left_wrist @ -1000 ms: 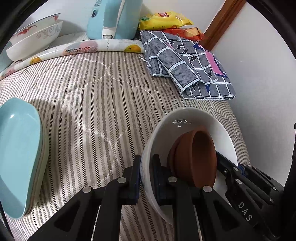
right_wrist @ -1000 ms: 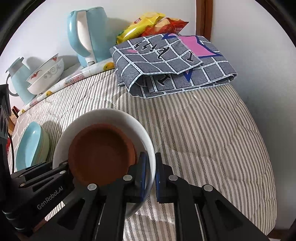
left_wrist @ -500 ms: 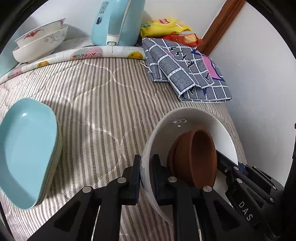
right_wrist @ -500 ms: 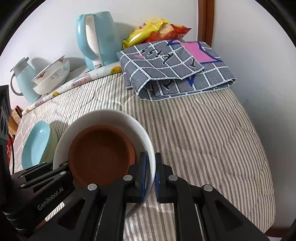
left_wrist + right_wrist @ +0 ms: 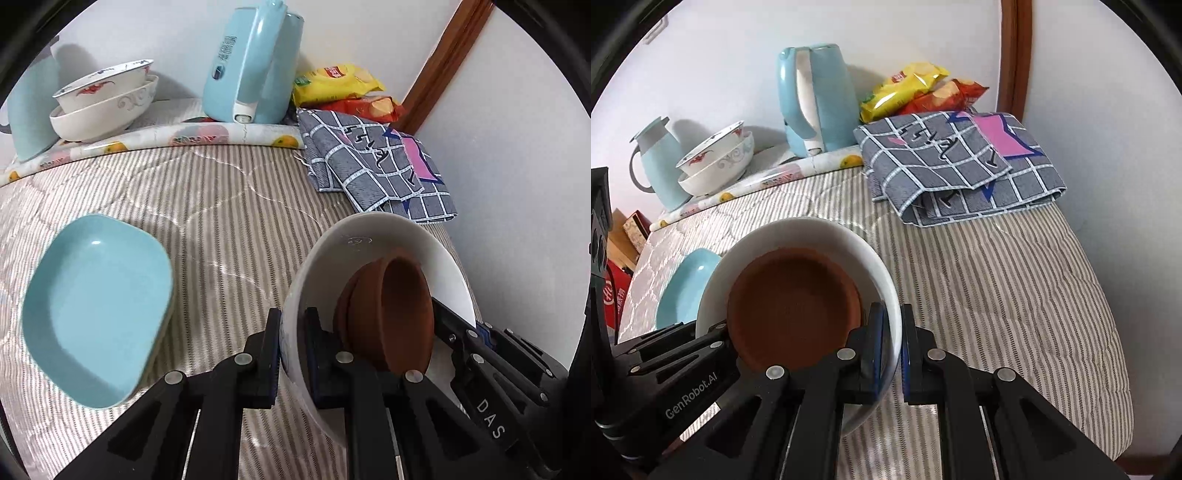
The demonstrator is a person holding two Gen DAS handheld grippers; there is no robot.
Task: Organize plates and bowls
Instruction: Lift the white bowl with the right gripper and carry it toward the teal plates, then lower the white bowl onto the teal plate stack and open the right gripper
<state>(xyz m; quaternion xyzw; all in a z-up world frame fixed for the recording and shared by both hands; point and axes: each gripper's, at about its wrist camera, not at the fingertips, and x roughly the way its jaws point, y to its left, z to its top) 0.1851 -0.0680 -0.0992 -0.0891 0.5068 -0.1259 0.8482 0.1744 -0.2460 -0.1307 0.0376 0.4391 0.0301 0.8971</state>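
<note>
Both hand-held grippers, left (image 5: pixel 292 354) and right (image 5: pixel 891 354), clamp the white bowl's (image 5: pixel 849 236) rim; blue plates (image 5: pixel 96 306) lie alongside.

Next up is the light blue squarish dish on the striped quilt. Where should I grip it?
Judging by its pose, take the light blue squarish dish by its raised rim, one finger inside and one outside, from the near edge facing the grippers. It lies flat and open upward, so only the rim offers a pinch.
</note>
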